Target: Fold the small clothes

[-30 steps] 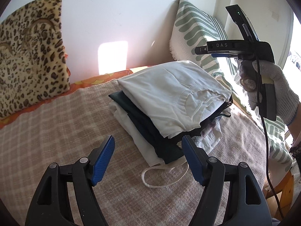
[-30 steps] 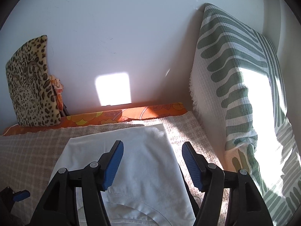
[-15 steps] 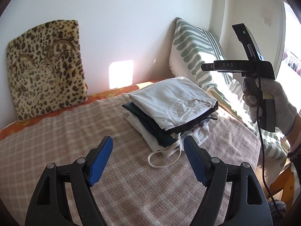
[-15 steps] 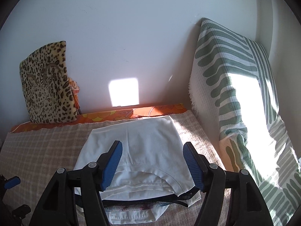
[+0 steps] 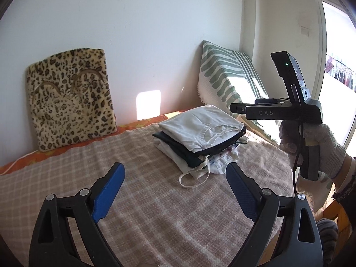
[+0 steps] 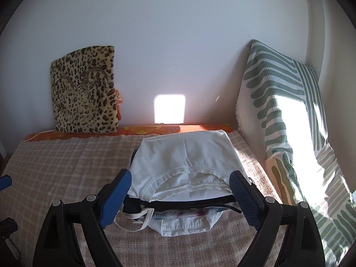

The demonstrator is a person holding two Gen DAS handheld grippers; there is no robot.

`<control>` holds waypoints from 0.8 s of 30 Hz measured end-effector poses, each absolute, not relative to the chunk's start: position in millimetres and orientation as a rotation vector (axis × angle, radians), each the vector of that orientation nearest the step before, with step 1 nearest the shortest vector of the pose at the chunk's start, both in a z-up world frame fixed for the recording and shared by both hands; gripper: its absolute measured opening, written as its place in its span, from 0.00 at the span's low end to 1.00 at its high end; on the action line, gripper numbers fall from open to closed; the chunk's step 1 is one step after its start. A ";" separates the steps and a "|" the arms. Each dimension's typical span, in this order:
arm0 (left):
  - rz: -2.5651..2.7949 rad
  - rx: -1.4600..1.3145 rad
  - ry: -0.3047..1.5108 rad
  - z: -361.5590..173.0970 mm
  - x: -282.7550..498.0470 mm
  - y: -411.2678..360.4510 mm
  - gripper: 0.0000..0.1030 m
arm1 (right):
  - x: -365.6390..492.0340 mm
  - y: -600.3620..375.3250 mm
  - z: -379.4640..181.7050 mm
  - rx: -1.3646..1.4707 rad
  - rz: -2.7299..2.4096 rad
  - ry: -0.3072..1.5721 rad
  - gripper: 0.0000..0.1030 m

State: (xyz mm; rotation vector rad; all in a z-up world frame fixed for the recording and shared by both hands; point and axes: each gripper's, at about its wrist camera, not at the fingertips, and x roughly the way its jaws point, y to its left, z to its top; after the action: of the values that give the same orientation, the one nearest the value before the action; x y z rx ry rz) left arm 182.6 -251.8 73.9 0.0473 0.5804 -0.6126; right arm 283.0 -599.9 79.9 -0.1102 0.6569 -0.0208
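A stack of folded small clothes [image 5: 200, 138] lies on the checked bedspread [image 5: 133, 200], a white garment [image 6: 184, 155] on top, dark and white pieces under it, a white strap [image 5: 193, 178] trailing out. My left gripper [image 5: 175, 191] hovers in front of the stack, apart from it, jaws opening with nothing between them. My right gripper [image 6: 180, 198] stands over the near edge of the stack, jaws opening; the clothes lie below, untouched by the blue pads [image 6: 115, 195]. In the left wrist view the right gripper's body [image 5: 284, 109] is held by a gloved hand [image 5: 318, 149].
A leopard-print cushion [image 5: 71, 98] leans on the white wall at the back left. A green-and-white striped pillow [image 6: 280, 115] leans at the right. An orange patterned sheet edge [image 6: 142, 130] runs along the wall. A bright window [image 5: 340, 66] stands at the far right.
Both grippers have drawn back from the stack and risen a little, so the clothes look smaller and farther. Both pairs of jaws stand wider than before. The stack has not moved.
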 end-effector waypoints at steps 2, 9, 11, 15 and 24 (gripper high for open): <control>-0.603 0.048 0.573 75.0 177.4 -247.3 0.94 | 273.3 -591.3 78.6 -0.095 -0.019 0.651 0.95; -0.587 0.068 0.587 73.9 170.2 -233.5 0.94 | 247.6 -566.9 71.1 -0.068 -0.076 0.646 1.00; -0.582 0.069 0.597 72.2 166.6 -229.0 0.94 | 240.4 -561.9 69.5 -0.061 -0.095 0.637 1.00; -0.565 0.061 0.629 66.1 165.0 -220.2 0.95 | 227.8 -554.8 64.7 -0.041 -0.122 0.615 1.00; -0.530 0.077 0.640 56.6 163.7 -209.2 0.97 | 215.6 -541.4 45.1 -0.026 -0.134 0.597 1.00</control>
State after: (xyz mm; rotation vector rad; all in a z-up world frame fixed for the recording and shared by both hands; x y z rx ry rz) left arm 163.7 -209.2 56.6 0.0768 0.6402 -0.5304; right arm 215.6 -541.4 45.1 -0.0258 0.5972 -0.1340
